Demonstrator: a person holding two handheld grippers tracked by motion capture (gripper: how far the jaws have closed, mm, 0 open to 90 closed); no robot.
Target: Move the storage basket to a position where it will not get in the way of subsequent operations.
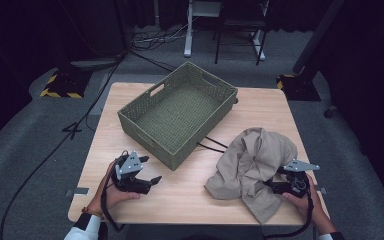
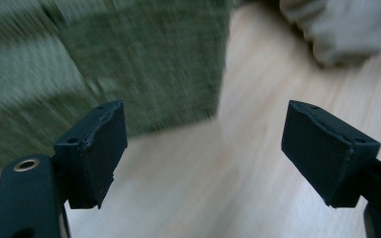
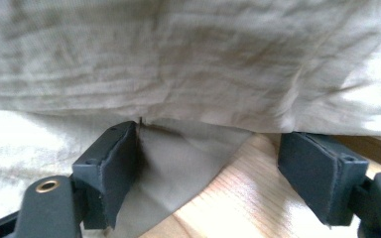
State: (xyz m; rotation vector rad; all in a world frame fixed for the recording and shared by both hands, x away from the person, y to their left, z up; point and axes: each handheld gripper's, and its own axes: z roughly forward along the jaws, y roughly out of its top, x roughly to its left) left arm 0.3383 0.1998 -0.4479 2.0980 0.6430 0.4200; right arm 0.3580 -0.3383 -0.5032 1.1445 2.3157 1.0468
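Observation:
A crumpled beige cloth [image 1: 252, 165] lies on the right half of the wooden table [image 1: 180, 200]. An olive woven basket [image 1: 177, 112] stands empty in the middle, turned at an angle. My right gripper [image 1: 271, 184] sits at the cloth's right edge, open, with its jaws spread around a fold of the cloth [image 3: 188, 89]. My left gripper [image 1: 152, 181] rests open near the table's front left, a short way from the basket's near corner [image 2: 144, 64], with nothing between its jaws.
Two black cables [image 1: 212, 144] run under the basket toward the cloth. Beyond the table are a grey floor, black stands with yellow-striped bases [image 1: 60, 85], floor cables and a white desk frame [image 1: 190, 30]. Bare wood lies between the grippers.

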